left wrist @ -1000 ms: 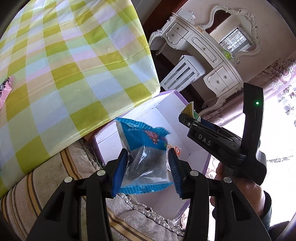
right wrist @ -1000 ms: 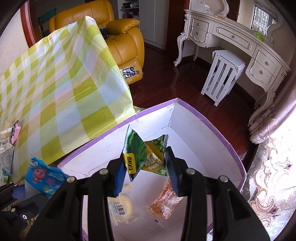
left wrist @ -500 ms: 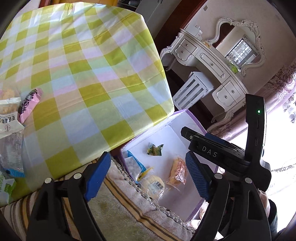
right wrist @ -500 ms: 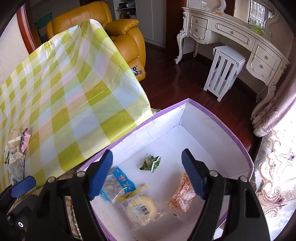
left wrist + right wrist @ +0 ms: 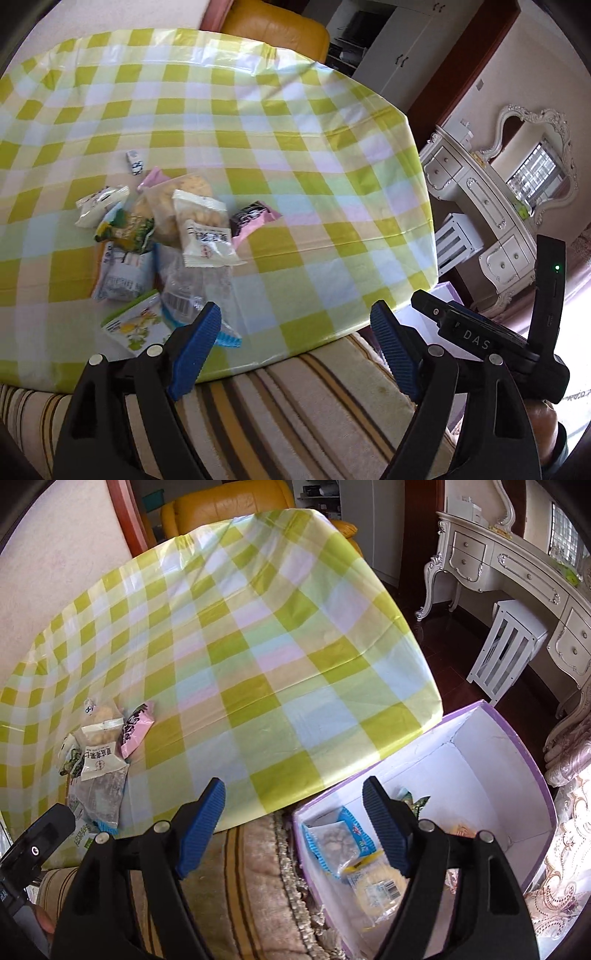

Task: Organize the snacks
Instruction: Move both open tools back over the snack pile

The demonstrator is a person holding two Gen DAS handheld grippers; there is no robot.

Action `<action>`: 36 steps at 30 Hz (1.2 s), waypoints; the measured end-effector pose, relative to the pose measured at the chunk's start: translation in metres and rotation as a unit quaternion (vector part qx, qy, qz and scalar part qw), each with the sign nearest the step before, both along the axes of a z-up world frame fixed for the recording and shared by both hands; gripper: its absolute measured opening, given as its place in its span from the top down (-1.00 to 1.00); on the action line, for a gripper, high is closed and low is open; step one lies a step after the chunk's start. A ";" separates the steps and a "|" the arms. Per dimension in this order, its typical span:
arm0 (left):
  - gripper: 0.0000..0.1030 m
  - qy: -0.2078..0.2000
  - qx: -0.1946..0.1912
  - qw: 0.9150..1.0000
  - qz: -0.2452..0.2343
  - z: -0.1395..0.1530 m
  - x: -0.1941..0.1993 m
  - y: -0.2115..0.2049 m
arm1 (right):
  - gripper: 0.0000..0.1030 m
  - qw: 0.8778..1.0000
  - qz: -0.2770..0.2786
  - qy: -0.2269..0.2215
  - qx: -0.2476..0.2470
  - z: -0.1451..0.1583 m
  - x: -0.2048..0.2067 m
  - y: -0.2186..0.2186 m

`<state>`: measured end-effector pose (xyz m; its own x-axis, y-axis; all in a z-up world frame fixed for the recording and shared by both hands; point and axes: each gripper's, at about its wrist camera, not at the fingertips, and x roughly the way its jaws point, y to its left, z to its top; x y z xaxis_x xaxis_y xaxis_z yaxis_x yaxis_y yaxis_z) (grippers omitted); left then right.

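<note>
A desk (image 5: 295, 155) under a yellow-green checked cloth (image 5: 258, 657) carries a loose heap of snack packets (image 5: 166, 236), ahead and to the left of the left tongs (image 5: 291, 350). A white packet (image 5: 205, 230) lies on top of the heap, touching a pink-and-black wrapper (image 5: 251, 219) on its right. A small white sachet (image 5: 134, 162) sits apart at the far side. A green-and-white packet (image 5: 135, 325) lies nearest, just beside the left finger.
</note>
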<state>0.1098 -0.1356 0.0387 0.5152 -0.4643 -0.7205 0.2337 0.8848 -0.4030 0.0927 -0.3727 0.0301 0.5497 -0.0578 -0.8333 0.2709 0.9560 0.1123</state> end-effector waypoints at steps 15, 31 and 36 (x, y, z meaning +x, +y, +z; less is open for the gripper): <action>-0.56 0.022 -0.015 0.993 0.117 -0.013 -0.020 0.117 | -0.49 0.995 0.099 0.010 -0.014 -0.004 0.015 0.073; -0.45 0.077 -0.037 0.991 0.098 -0.039 -0.018 0.135 | -0.49 0.974 0.218 0.025 0.053 -0.016 0.040 0.154; -0.46 0.085 -0.035 0.991 0.097 -0.044 -0.016 0.134 | -0.49 0.971 0.229 0.036 0.062 -0.025 0.058 0.172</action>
